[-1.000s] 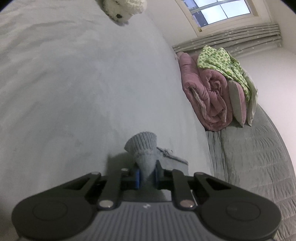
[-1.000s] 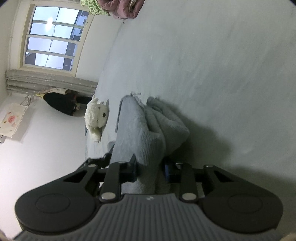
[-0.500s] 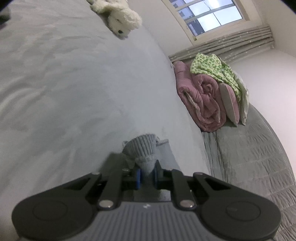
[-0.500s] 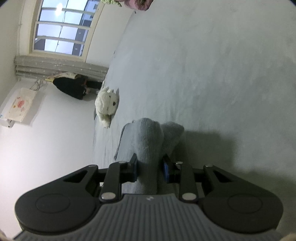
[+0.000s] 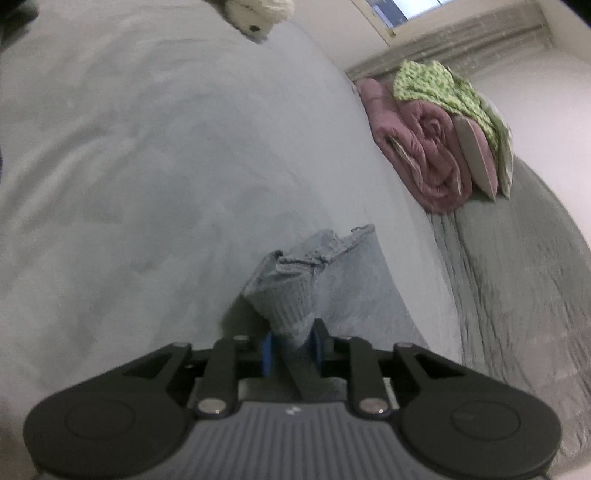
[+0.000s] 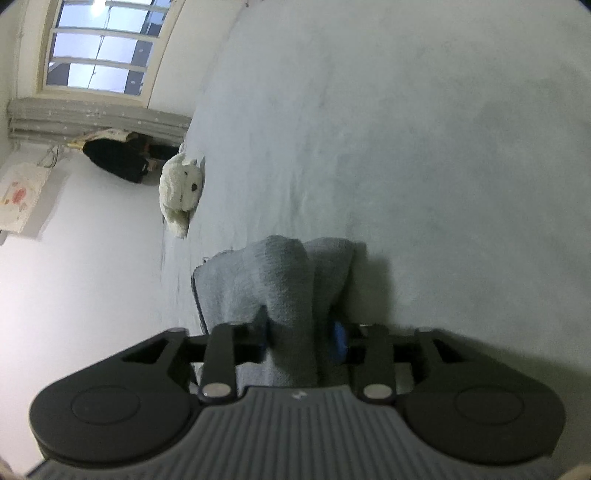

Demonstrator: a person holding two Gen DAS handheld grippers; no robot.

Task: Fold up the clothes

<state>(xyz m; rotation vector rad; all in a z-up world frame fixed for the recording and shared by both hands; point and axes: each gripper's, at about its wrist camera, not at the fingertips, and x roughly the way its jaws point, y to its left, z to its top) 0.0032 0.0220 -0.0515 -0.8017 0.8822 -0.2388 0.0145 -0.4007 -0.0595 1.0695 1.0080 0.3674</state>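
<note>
A grey knitted garment (image 5: 332, 280) lies bunched on the pale grey bed sheet (image 5: 147, 166). My left gripper (image 5: 291, 349) is shut on a ribbed cuff of it, close above the sheet, with more of the cloth spread ahead and to the right. My right gripper (image 6: 301, 338) is shut on another thick fold of the same grey garment (image 6: 280, 280), which bulges up between the fingers and hangs to the left. The pinched cloth hides the fingertips in both views.
A white plush toy (image 6: 183, 192) (image 5: 255, 11) lies near the bed's far edge. A rolled pink quilt (image 5: 424, 147) with a green patterned cloth (image 5: 443, 88) and pillows sits by the wall. A grey quilted cover (image 5: 517, 295) lies to the right. A window (image 6: 99, 40) is behind.
My left gripper has drawn back, so more of the garment now stretches ahead of it. The right gripper has turned and lowered; less cloth shows ahead of it. Both stay shut.
</note>
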